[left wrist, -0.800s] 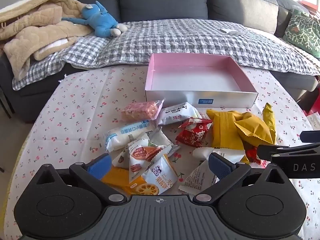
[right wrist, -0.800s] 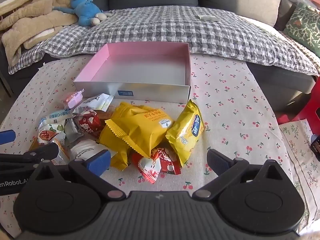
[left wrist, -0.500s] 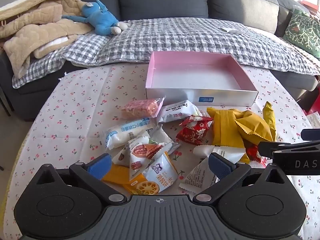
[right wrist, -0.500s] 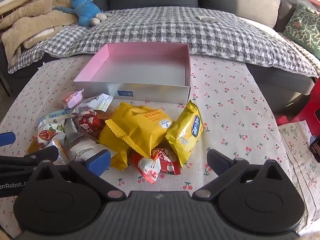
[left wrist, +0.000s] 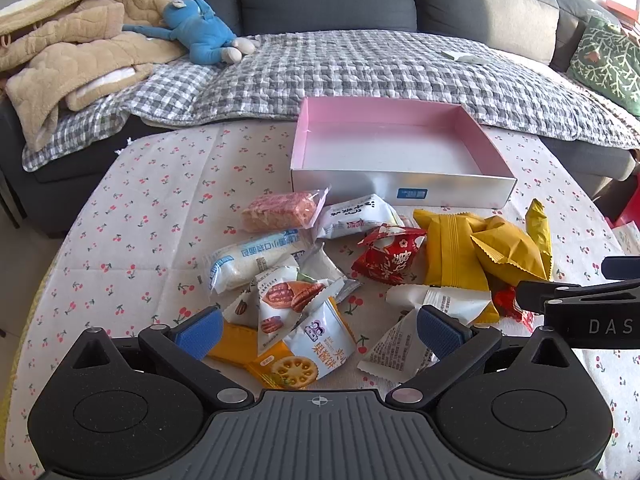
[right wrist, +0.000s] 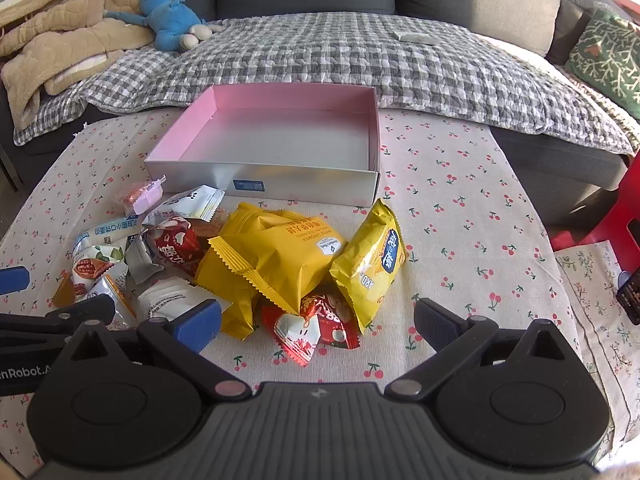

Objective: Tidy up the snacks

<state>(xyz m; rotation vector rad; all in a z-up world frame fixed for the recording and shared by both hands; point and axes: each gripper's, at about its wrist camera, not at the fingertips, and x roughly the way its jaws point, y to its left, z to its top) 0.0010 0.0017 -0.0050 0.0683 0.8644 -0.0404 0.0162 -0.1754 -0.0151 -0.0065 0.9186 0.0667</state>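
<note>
Left gripper point(left wrist: 318, 330): jaws spread wide, nothing between the pads, hanging over the near-left part of the snack heap, tilted down at it
Right gripper point(right wrist: 318, 322): jaws likewise wide apart and empty, poised over the near-right part of the heap, above the small red packets point(right wrist: 312, 326)
Snack heap: loose on the cherry-print tablecloth point(left wrist: 132, 216), near the table's middle, just in front of the box
Pink box point(left wrist: 396, 160): open, nothing inside, shallow, toward the table's far edge by the sofa; its silver front wall faces the heap
Big yellow pack point(right wrist: 276, 256): pillow-style pouch, likely light and puffy, crinkly and slick; best pinched across a flat crimped end seam, not the air-filled belly
Yellow chip bag point(right wrist: 372, 260): leans against the big yellow pack; probably fragile inside, so a gentle hold at the top seal seems wise
Pecan packet point(left wrist: 280, 300): small, lies on top of the orange biscuit sachet point(left wrist: 288, 368); thin film, may slide out unless gripped at the seam
White rice roll point(left wrist: 256, 260): long, soft-looking; a grip across its middle should do
Pink bar point(left wrist: 280, 212): clear wrapper, probably crumbly, closest to the box's front left corner
Judgement: nothing boxed yet; overlapping packets could drag neighbours when lifted
</note>
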